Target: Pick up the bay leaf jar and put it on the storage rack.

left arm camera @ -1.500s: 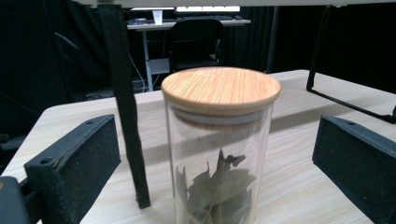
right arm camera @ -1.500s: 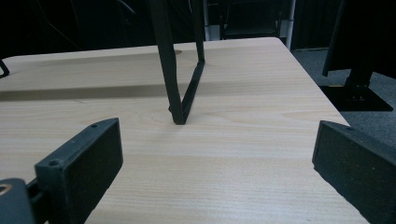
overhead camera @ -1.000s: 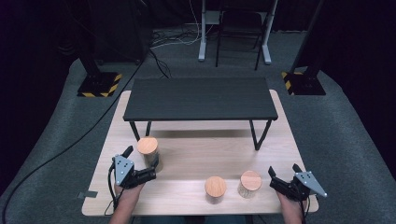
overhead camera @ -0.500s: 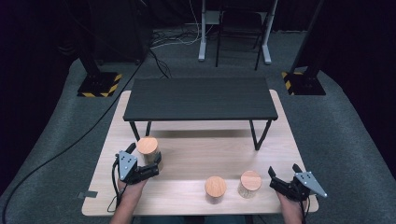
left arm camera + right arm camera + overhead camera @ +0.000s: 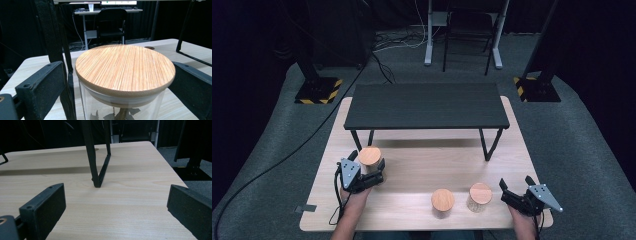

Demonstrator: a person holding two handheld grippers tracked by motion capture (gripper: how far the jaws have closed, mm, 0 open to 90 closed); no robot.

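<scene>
the left gripper, fingers closing but not yet pressing, straddles a glass jar at 9 o'clock; rigid, slippery, breakable, best gripped below the wooden lid.

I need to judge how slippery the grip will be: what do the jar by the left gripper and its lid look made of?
The jar looks like clear glass or perhaps hard plastic: its wall is see-through and smooth. Its lid looks like matte bamboo or wood, with fine parallel grain.
</scene>
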